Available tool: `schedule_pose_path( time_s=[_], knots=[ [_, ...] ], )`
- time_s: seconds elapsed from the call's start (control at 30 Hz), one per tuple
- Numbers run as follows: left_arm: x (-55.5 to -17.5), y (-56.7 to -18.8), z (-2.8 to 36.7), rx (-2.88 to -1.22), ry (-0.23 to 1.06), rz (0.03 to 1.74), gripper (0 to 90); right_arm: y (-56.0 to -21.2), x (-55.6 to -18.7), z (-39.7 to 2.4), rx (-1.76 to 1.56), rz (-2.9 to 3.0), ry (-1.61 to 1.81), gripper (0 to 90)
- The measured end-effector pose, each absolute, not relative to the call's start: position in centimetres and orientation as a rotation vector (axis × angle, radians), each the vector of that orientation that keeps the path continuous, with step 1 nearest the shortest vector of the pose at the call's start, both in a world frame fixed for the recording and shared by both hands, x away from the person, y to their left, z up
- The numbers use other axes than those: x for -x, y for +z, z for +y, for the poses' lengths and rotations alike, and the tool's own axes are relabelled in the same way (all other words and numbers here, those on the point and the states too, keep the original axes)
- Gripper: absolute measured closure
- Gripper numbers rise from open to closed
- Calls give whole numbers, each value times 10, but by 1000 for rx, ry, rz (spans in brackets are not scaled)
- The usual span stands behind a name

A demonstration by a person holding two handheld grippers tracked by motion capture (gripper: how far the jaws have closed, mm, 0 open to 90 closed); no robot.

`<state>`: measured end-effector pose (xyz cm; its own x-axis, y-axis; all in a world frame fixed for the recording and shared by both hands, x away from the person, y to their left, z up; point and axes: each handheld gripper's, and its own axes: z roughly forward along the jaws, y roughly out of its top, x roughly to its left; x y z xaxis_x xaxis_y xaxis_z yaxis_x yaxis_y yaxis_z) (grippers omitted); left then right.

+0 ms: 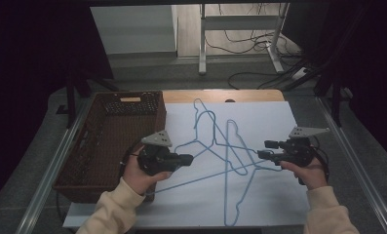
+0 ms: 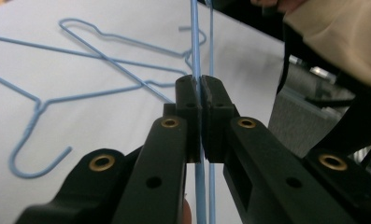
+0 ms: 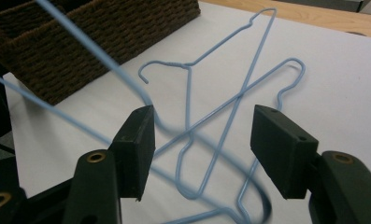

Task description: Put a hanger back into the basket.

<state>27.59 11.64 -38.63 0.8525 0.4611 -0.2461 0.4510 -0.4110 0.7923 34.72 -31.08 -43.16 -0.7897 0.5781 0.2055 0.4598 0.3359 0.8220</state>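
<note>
Hanger (image 1: 201, 178): blue wire, pinched in my left gripper (image 2: 201, 88), lifting it toward basket (image 1: 84, 161).
Right gripper (image 3: 202, 154): jaws apart, gripping nothing.

Grey floor (image 1: 147, 73), white desk frame (image 1: 240, 29), tangled cables (image 1: 249, 46).

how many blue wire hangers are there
3. One hanger is clamped in the left gripper; two hangers lie crossed on the white sheet, one hook at the far edge, one toward the near edge. None seems hidden.
</note>
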Motion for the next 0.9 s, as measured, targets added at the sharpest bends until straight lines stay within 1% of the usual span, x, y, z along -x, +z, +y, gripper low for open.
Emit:
schedule_pose_path(
  time_s=[0.03, 0.13, 0.27, 0.3, 0.4, 0.47, 0.5, 0.6, 0.63, 0.9],
  knots=[
    [-277, -383, 127, -2037, 15, 691, 873, -432, -347, -311, -963, 2461, 1447, 399],
    [-279, -381, 137, -2011, 5, 708, 873, -432, -347, -309, -967, 2464, 1439, 398],
    [-281, -377, 162, -1980, 27, 758, 873, -433, -348, -309, -964, 2461, 1441, 401],
    [-281, -377, 162, -1980, 27, 758, 873, -433, -348, -309, -964, 2461, 1441, 401],
    [-281, -374, 183, -1946, 45, 799, 873, -434, -348, -309, -972, 2462, 1434, 385],
    [-282, -374, 189, -1939, 46, 809, 873, -434, -348, -308, -973, 2466, 1421, 381],
    [-282, -373, 200, -1921, 50, 831, 873, -435, -348, -308, -974, 2466, 1416, 378],
    [-284, -373, 211, -1906, 54, 858, 873, -436, -348, -307, -972, 2470, 1409, 375],
    [-285, -374, 222, -1899, 55, 879, 873, -436, -348, -306, -972, 2473, 1402, 375],
    [-292, -373, 251, -1878, 45, 939, 873, -438, -349, -304, -968, 2484, 1380, 373]
  ],
)
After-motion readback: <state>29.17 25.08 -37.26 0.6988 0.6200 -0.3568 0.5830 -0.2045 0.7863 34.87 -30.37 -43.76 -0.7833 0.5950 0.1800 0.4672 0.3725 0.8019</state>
